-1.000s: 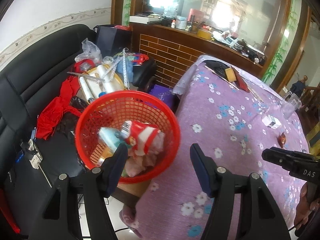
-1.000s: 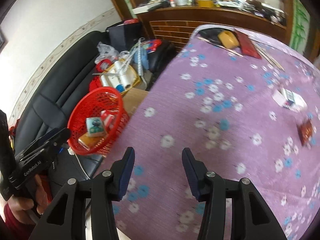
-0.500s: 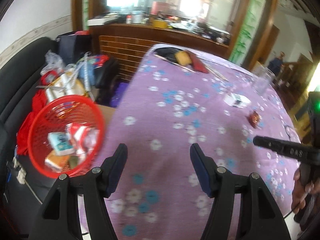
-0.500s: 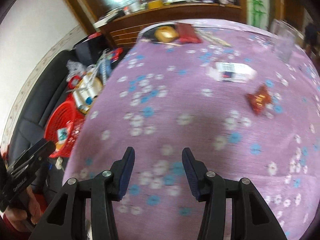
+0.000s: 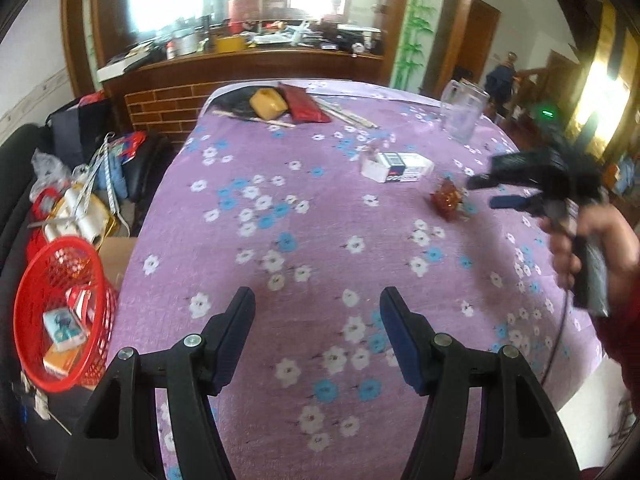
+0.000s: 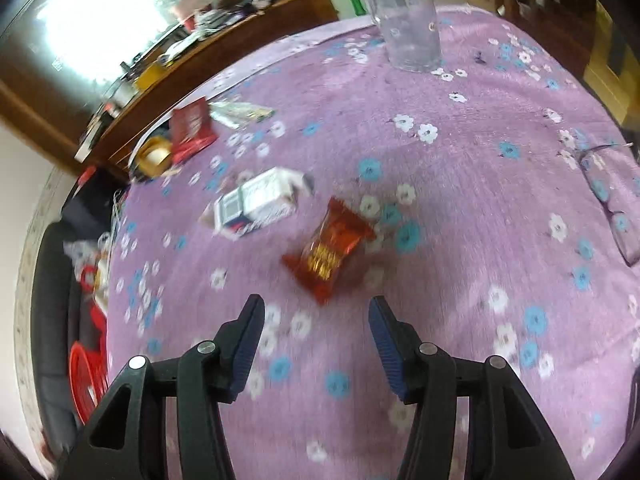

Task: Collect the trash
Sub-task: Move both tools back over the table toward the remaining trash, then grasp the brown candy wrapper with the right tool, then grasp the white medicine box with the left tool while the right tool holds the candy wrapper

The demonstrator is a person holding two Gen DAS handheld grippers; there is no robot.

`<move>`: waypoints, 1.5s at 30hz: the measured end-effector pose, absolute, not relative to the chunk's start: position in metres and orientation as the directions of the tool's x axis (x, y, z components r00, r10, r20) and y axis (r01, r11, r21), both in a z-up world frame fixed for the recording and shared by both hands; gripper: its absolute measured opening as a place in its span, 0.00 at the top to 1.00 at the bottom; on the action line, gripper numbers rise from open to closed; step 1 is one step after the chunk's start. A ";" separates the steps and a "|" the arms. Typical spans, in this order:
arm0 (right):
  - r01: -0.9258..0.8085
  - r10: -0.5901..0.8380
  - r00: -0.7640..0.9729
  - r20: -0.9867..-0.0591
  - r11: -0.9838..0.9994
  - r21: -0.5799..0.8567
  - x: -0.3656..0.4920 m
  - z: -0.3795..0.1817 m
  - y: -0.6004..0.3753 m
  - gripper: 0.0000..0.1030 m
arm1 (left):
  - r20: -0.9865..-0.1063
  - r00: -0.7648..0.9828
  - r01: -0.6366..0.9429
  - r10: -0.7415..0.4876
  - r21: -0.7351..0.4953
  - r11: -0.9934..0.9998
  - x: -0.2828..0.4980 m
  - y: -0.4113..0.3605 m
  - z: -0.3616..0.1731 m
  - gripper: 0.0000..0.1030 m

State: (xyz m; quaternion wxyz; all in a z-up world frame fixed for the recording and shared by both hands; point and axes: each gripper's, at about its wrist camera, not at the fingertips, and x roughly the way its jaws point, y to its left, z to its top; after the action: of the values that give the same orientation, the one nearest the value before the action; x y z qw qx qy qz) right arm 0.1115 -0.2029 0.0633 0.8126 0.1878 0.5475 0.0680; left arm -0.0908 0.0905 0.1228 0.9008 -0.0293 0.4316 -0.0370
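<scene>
- far left, the red basket (image 5: 60,320) sits off the table's edge with a few boxes already in it. it's well apart from what's left on the cloth, so any carry back is long and a loose pinch could drop stuff on the way.
- left gripper (image 5: 316,336) hangs over bare purple tablecloth (image 5: 320,240) with its jaws apart and nothing between them.
- the white carton (image 5: 396,166) lies flat mid-table, just beside the wrapper. it's close enough that a sloppy approach could nudge it or grab the wrong thing.
- the red snack wrapper (image 6: 330,248) lies just ahead of the right gripper (image 6: 316,324), whose jaws are opening with nothing between them yet. my guess is it's the next pick. it's thin, crinkly foil lying flat, so the tips could skid over it, or snag the cloth instead.
- further right there's a clear glass (image 6: 408,16) at the back and eyeglasses (image 6: 612,200) near the edge. neither is trash, and a wide swing could knock them.
</scene>
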 end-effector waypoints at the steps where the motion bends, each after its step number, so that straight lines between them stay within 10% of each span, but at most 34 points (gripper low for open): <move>1: 0.110 0.320 0.384 -0.866 0.915 0.388 0.120 0.058 -0.202 0.43 | -0.774 0.627 0.049 -0.092 -0.079 0.996 -0.088 0.088 0.124 0.38; 9: 0.194 0.310 0.307 -0.900 0.905 0.378 0.160 0.018 -0.193 0.44 | -0.766 0.631 0.147 -0.122 -0.036 0.988 -0.054 0.074 0.138 0.38; 15: 0.148 0.301 0.310 -0.902 0.922 0.359 0.157 0.014 -0.196 0.64 | -0.773 0.611 0.251 -0.171 -0.015 0.968 -0.012 0.050 0.139 0.31; 34: 0.089 0.380 0.379 -0.844 0.893 0.442 0.018 0.046 -0.284 0.65 | -0.840 0.434 0.373 -0.325 -0.160 0.914 0.195 -0.046 0.065 0.26; 45: 0.110 0.397 0.368 -0.841 0.879 0.463 0.001 0.037 -0.302 0.65 | -0.878 0.389 0.505 -0.278 -0.050 0.862 0.176 -0.076 0.046 0.37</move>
State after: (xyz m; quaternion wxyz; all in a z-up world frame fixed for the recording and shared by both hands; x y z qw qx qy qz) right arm 0.0012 -0.3022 0.0373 0.7948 0.2283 0.5550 0.0904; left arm 0.1765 -0.0761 0.0464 0.8255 0.1133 0.4995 -0.2370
